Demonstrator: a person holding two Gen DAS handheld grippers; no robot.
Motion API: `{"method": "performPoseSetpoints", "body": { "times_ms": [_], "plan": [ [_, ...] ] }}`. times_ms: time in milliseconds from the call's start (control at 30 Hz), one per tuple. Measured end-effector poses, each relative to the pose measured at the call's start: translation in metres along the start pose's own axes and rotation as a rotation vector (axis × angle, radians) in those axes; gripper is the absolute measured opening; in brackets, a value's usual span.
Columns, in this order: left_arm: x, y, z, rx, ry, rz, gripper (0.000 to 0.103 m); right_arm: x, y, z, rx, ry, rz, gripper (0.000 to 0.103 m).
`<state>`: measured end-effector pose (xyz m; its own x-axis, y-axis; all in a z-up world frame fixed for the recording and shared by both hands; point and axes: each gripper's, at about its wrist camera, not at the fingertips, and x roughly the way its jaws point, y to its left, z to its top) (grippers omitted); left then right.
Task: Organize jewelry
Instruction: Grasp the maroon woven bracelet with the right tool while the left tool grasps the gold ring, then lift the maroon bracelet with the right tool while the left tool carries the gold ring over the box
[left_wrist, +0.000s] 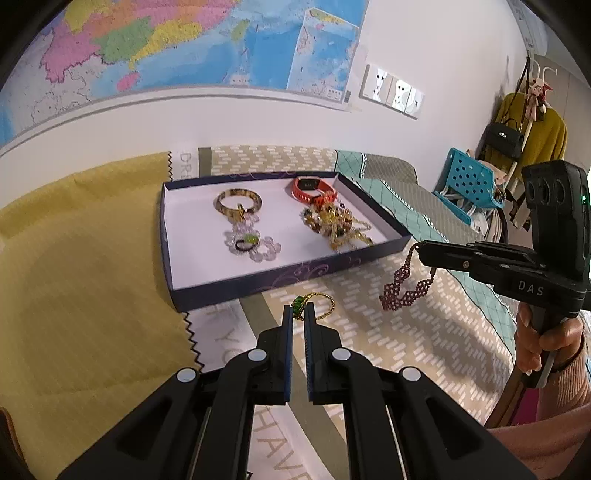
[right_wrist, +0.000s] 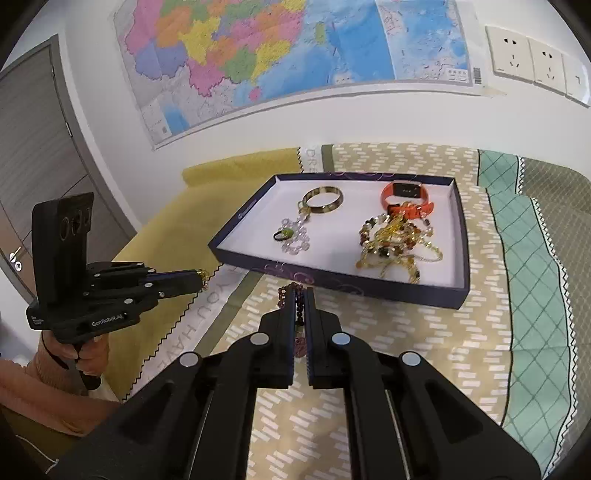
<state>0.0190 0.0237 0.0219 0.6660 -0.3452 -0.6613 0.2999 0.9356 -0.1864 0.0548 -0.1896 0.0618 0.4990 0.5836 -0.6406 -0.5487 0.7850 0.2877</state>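
Observation:
A dark purple tray (left_wrist: 258, 282) (right_wrist: 369, 286) with a white floor holds a gold bangle (left_wrist: 239, 201) (right_wrist: 323, 199), a clear bead bracelet (left_wrist: 255, 243), an orange watch band (left_wrist: 314, 190) (right_wrist: 404, 201) and a tangle of gold chains (left_wrist: 338, 225) (right_wrist: 397, 242). My left gripper (left_wrist: 298, 308) (right_wrist: 201, 278) is shut on a gold chain with a green bead (left_wrist: 314, 304), just in front of the tray. My right gripper (right_wrist: 301, 295) (left_wrist: 421, 251) is shut on a dark red beaded necklace (left_wrist: 404, 284) (right_wrist: 284, 295), which hangs above the cloth right of the tray.
The tray sits on patterned cloths: a yellow one (left_wrist: 85, 266) to the left, a beige one (right_wrist: 388, 350) in front, a teal one (right_wrist: 532, 258) to the right. A wall with a map (right_wrist: 277, 55) is behind. A blue basket (left_wrist: 469, 181) and coat rack stand far right.

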Motion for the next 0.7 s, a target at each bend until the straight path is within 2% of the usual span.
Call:
{"method": "performPoseSetpoints", "body": {
  "times_ms": [333,700],
  "plan": [
    [-0.003,-0.001,0.015,0.015,-0.034,0.013,0.004,-0.009,-0.008,0.014,0.008,-0.04,-0.014,0.005],
    [-0.002,-0.003,0.022,0.028,-0.038,0.022,0.004,-0.01,-0.014,0.019,0.016,-0.049,-0.022,0.005]
  ]
}}
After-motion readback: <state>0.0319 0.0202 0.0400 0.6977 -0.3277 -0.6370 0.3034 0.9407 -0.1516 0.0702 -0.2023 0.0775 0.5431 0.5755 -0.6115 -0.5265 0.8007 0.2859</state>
